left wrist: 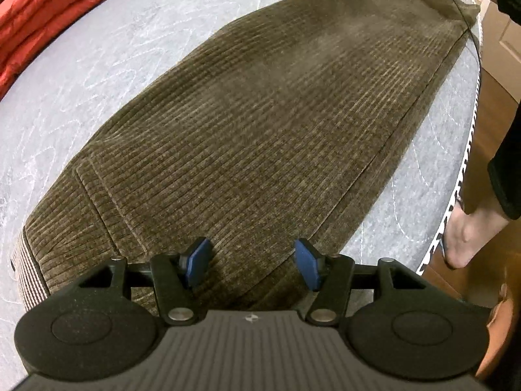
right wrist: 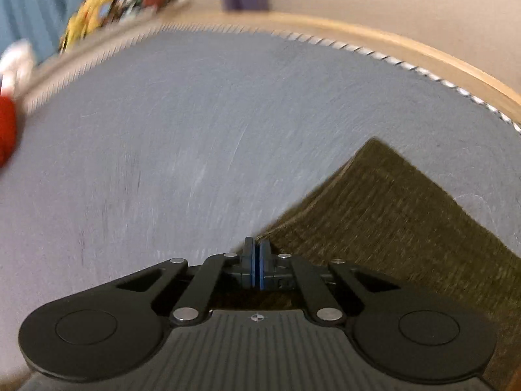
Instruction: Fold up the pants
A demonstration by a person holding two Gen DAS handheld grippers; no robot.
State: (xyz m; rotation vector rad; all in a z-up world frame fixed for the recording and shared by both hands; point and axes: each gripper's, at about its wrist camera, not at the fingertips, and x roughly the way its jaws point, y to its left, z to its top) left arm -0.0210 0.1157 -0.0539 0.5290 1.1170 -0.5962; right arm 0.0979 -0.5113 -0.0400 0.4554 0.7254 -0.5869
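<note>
1. Grey and soft, the bed [left wrist: 97, 75] is the biggest thing here. It gives a wide flat place to fold on.
2. The brown ribbed pants [left wrist: 260, 123] lie long and flat across it, near the bed's edge. One leg seems to sit on top of the other, so I think the first fold is done.
3. The red blanket [left wrist: 42, 16] sits folded well apart from the pants, out of the way.
4. The left gripper [left wrist: 252, 262] hangs over the waist end. Its blue pads are wide apart and hold nothing.
5. The right gripper [right wrist: 256, 262] is at the far leg end with its pads pressed together. The picture is blurry, so I cannot tell if cloth is pinched between them.
</note>
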